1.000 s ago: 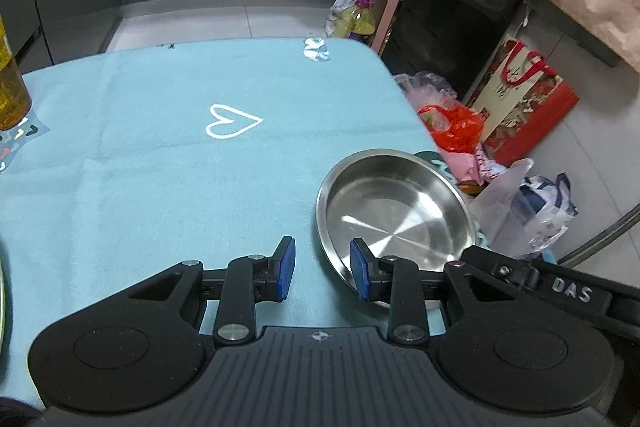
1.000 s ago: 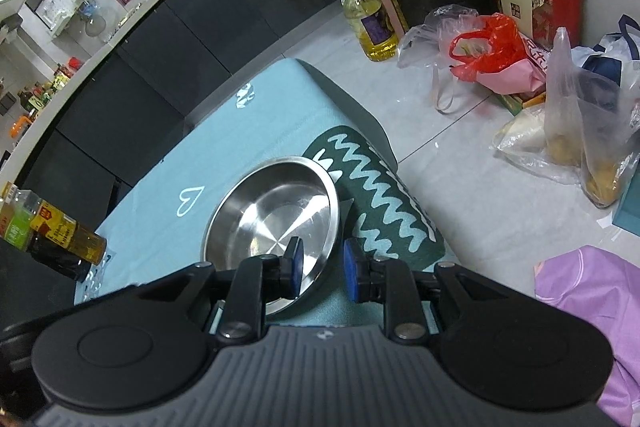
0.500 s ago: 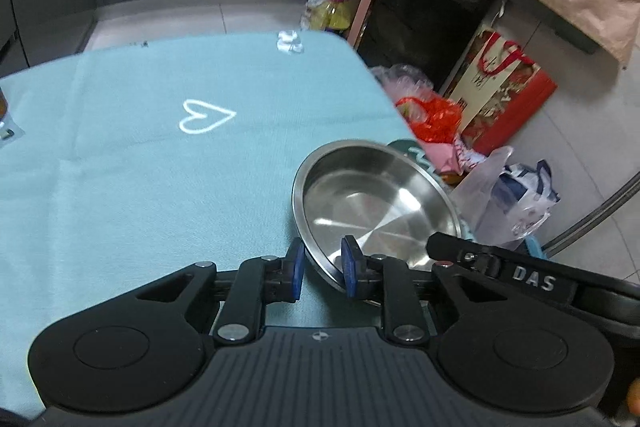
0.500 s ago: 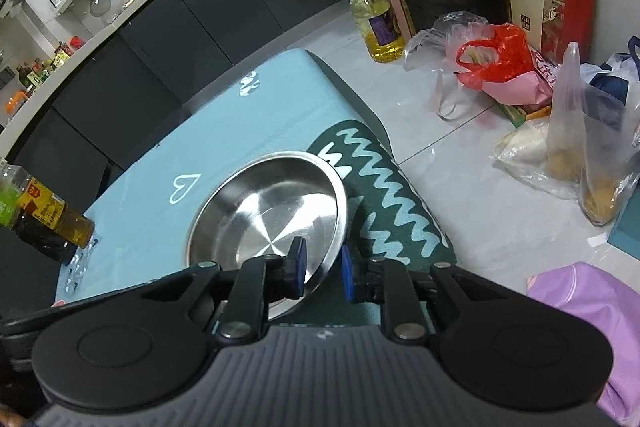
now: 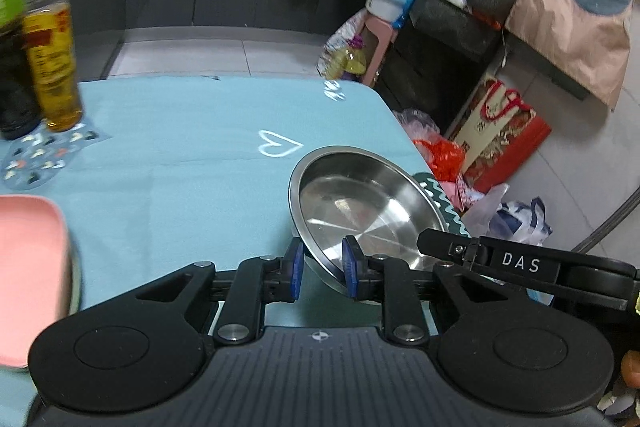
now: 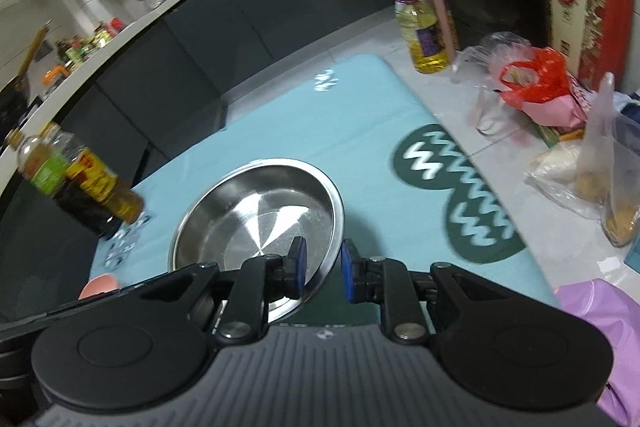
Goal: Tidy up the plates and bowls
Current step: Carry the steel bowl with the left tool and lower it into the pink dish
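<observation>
A round stainless steel plate (image 5: 360,203) is held off the light blue tablecloth (image 5: 180,163), tilted. My left gripper (image 5: 320,269) is shut on its near left rim. My right gripper (image 6: 323,269) is shut on its near right rim; the plate also shows in the right wrist view (image 6: 260,215). The right gripper's arm (image 5: 520,263) crosses the left wrist view. A pink plate (image 5: 28,267) lies at the left edge, partly cut off.
Two bottles (image 5: 44,39) stand on a patterned coaster (image 5: 44,155) at the table's far left. A dark green zigzag mat (image 6: 460,195) lies near the right table edge. Bags (image 6: 536,87) and an oil bottle (image 6: 424,27) sit on the floor beyond.
Both grippers have lifted the steel plate and carried it left, off the green mat. The bottles and the pink plate have come into view.
</observation>
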Demonstrator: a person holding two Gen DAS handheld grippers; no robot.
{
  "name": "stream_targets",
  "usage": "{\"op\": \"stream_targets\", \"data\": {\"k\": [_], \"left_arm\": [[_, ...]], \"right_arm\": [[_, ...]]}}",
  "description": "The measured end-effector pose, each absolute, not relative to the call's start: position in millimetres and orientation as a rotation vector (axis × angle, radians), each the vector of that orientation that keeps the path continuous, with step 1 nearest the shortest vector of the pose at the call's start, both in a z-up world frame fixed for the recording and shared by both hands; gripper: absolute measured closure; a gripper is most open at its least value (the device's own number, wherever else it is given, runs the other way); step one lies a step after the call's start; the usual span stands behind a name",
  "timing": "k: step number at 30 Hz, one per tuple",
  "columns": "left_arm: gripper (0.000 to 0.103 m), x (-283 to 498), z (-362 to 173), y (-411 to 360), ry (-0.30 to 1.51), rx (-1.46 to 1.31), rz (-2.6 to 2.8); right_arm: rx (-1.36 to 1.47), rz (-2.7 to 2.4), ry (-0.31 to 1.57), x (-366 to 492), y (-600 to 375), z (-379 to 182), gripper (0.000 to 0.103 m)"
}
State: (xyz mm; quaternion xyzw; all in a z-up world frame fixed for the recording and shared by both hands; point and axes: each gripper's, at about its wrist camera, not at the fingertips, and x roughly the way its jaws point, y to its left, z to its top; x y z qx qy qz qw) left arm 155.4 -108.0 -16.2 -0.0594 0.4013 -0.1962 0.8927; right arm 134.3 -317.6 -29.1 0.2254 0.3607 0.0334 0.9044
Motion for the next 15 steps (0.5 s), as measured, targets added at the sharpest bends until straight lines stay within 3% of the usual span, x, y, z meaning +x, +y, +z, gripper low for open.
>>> {"op": "stream_targets", "data": {"k": [15], "left_arm": [[0.083,111.4,-1.0,21.7,0.727,-0.221,-0.241]], "right_arm": [[0.276,0.236,0.781,139.3,-198.5,-11.5,0.102]]}}
